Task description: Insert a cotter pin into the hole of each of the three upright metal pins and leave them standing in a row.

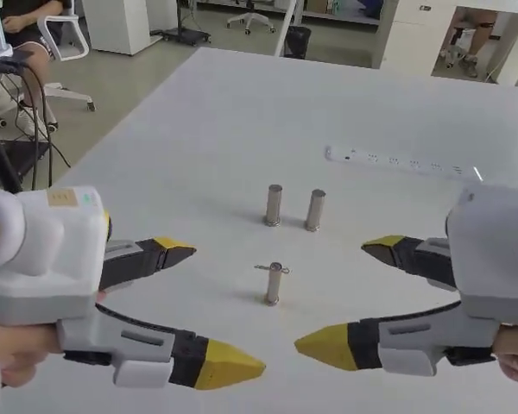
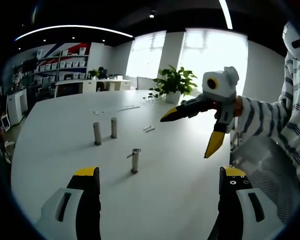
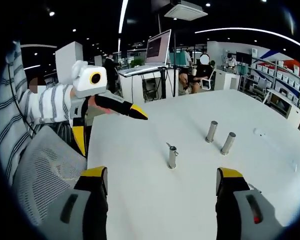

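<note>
The left gripper (image 1: 229, 309) and right gripper (image 1: 330, 295) hover empty, jaws spread wide, flanking the near metal pin (image 1: 274, 286), which carries its cotter pin (image 1: 272, 269), probably staged to serve the bare rear-left pin (image 1: 274, 205) and rear-right pin (image 1: 315, 210) standing just beyond on the table (image 1: 198, 129).

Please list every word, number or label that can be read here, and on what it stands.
No text is readable.
Sticker on the left gripper: too blurred to read.
Power strip on the table: markings too small.
Monitor screen: too blurred.
</note>
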`<state>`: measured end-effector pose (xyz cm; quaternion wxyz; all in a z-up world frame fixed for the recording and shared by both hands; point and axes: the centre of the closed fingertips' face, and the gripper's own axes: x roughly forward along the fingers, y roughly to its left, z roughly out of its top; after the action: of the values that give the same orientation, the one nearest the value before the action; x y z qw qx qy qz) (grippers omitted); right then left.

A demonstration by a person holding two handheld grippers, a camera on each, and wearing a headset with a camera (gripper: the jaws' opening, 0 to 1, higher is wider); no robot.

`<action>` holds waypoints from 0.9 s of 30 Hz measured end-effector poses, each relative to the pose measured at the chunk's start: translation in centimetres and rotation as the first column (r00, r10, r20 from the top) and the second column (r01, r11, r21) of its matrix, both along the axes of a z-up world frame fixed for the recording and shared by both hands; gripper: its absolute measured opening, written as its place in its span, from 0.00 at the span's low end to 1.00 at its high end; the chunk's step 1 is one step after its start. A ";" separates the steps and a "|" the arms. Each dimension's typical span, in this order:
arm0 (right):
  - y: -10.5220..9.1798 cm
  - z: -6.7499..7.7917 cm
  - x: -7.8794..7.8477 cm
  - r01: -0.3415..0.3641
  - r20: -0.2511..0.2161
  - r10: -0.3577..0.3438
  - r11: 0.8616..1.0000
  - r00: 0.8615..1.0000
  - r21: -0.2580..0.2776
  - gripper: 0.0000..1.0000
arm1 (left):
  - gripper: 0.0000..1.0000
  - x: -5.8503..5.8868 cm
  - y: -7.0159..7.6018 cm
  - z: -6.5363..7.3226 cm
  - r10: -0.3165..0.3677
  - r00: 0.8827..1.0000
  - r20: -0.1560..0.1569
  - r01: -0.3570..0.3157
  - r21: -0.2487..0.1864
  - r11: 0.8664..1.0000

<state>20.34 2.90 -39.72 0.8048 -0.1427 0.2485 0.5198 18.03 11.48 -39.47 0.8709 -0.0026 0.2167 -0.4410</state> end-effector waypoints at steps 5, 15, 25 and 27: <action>-1.3 0.2 -0.6 0.054 -0.024 -0.053 0.998 0.998 0.032 0.90 | 0.99 0.0 0.3 0.2 0.000 1.000 0.002 0.000 0.004 1.000; -3.4 -0.1 -2.0 0.159 -0.071 -0.155 0.985 0.985 0.061 0.95 | 0.99 0.1 0.3 0.2 -0.002 1.000 -0.006 0.002 0.006 1.000; -4.4 0.0 -2.8 0.237 -0.113 -0.224 0.965 0.968 0.111 0.98 | 0.99 0.7 -0.3 0.7 -0.005 1.000 0.003 0.005 -0.002 1.000; -4.6 -0.1 -2.9 0.245 -0.111 -0.233 0.964 0.966 0.106 0.98 | 0.99 0.8 -0.3 0.8 -0.007 1.000 0.007 0.007 0.000 1.000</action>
<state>17.43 -1.70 -39.77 0.8556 -0.0380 0.2716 0.4391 18.84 11.18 -38.67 0.8701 -0.0001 0.2135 -0.4442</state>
